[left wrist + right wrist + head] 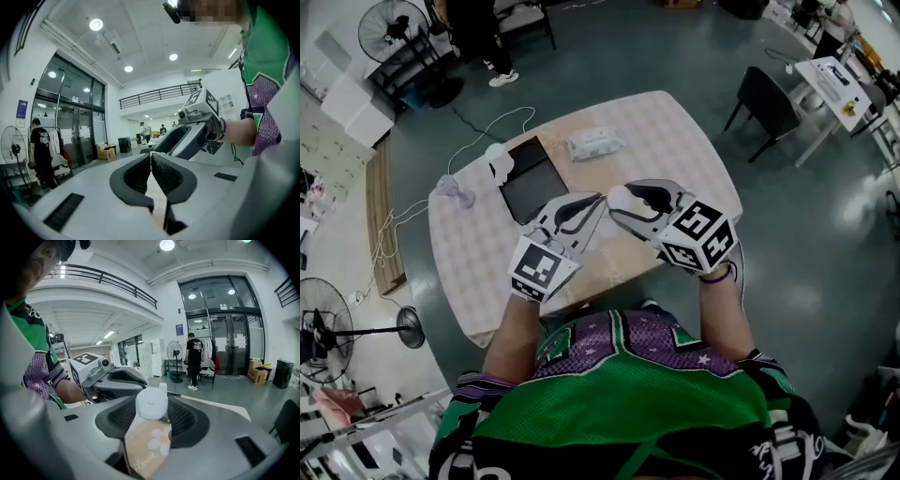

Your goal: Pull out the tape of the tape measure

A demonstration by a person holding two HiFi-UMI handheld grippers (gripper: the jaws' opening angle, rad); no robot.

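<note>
A: Floor?
B: Grey-green floor [806, 272], glossy. Bench [675, 141] mid-room, pale checked cloth on it.
A: Around it?
B: Black chair [764, 98] on one side. Standing fan [321, 330] by the wall, second fan [394, 28] further off.
A: Walls, light?
B: White walls [164, 310], tall glass doors [225, 329], balcony railing [159, 93] above. Round ceiling lights [96, 24] on.
</note>
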